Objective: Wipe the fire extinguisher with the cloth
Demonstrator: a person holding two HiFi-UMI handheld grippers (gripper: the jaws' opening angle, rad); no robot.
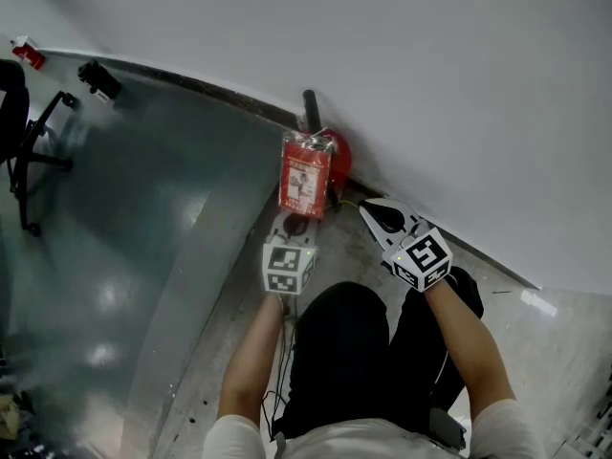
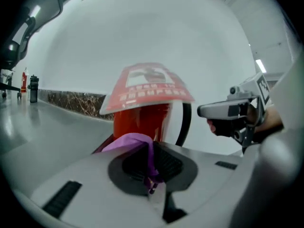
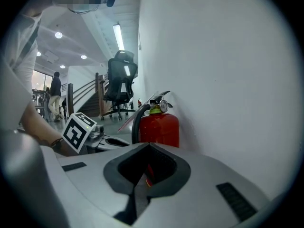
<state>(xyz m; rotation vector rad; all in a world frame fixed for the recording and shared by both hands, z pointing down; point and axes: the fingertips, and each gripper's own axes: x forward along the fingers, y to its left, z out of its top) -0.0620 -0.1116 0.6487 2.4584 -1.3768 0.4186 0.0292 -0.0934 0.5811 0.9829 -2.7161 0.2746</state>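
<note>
The red fire extinguisher (image 3: 159, 127) stands at the floor's (image 1: 143, 256) edge against the wall (image 1: 430, 84). The left tongs (image 2: 151, 186) are clamped on a purple cloth (image 2: 135, 144). The right tongs (image 3: 147, 177) are together and seem empty. A hard swipe could snag the hanging red tag (image 2: 149, 91) or topple the cylinder. The tag's print is too blurred to read.

The glossy grey floor (image 1: 143, 256) carries the red fire extinguisher (image 1: 332, 153), upright at its edge along the white wall. An office chair (image 1: 24, 151) stands far left, well apart.
</note>
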